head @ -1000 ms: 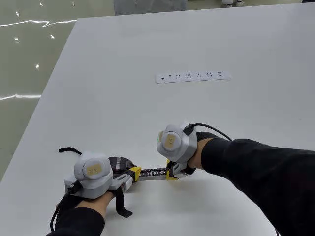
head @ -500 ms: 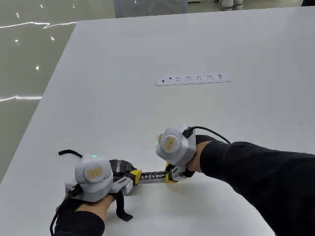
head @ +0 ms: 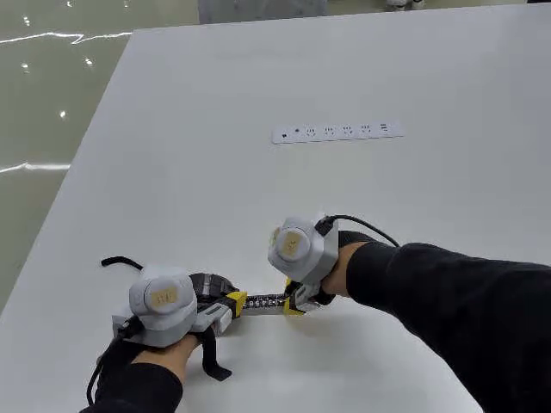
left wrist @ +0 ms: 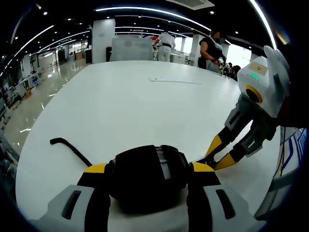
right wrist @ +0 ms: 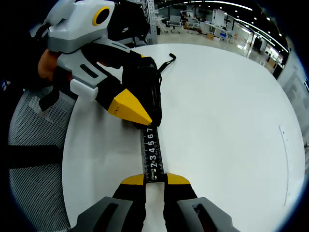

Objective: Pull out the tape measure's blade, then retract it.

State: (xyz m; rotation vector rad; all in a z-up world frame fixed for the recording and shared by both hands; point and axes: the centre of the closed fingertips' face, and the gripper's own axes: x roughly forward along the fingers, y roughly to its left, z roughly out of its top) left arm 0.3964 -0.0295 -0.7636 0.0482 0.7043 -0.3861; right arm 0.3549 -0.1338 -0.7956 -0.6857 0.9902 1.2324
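The black tape measure case (head: 209, 287) (left wrist: 147, 176) (right wrist: 145, 84) lies on the white table near its front left edge. My left gripper (head: 231, 307) (left wrist: 147, 170) is shut on the case, one yellow-tipped jaw on each side. A short length of numbered blade (head: 265, 302) (right wrist: 152, 152) runs out of the case to the right. My right gripper (head: 293, 306) (right wrist: 150, 180) is shut on the blade's end, and it comes into the left gripper view at the right (left wrist: 219, 154). A black wrist strap (head: 120, 261) (left wrist: 67, 147) trails from the case.
A white power strip (head: 337, 133) (left wrist: 175, 80) lies flat near the table's middle, far beyond both grippers. The table's left edge (head: 73, 163) drops to a glossy floor. Several people stand past the far end of the table (left wrist: 166, 46).
The right gripper has moved a little left toward the case, so slightly less blade shows between the grippers. The left gripper and the case have stayed put.
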